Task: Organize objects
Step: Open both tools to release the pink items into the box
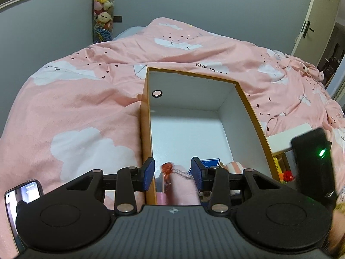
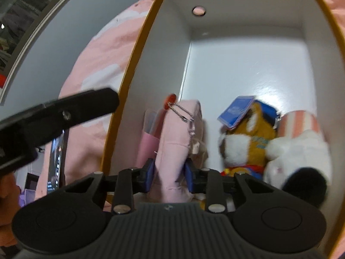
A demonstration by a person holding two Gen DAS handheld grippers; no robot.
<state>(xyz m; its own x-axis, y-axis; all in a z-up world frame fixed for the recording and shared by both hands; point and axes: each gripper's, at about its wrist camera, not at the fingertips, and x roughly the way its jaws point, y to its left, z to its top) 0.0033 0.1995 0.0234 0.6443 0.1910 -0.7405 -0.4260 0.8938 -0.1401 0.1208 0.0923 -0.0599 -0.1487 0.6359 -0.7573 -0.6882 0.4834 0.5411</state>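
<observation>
An open cardboard box [image 1: 248, 99] with a white inside lies on a pink bedspread [image 1: 75, 108]. My right gripper [image 2: 169, 176] is shut on a pink cloth pouch [image 2: 176, 133] standing at the box's near left corner. A chain and an orange charm [image 2: 171, 98] hang from the pouch's top. My left gripper [image 1: 173, 173] hovers open above the same pouch [image 1: 183, 190], its blue pads clear of the cloth. Beside the pouch lie a brown plush toy [image 2: 252, 138] with a blue tag [image 2: 235, 112] and a white plush toy [image 2: 299, 151].
A phone [image 1: 21, 196] lies on the bedspread left of the box. A small white box [image 1: 289, 133] sits to the box's right. The far half of the box floor [image 2: 248, 64] is bare. A column of plush toys [image 1: 103, 4] hangs on the far wall, beside a door [image 1: 306, 28].
</observation>
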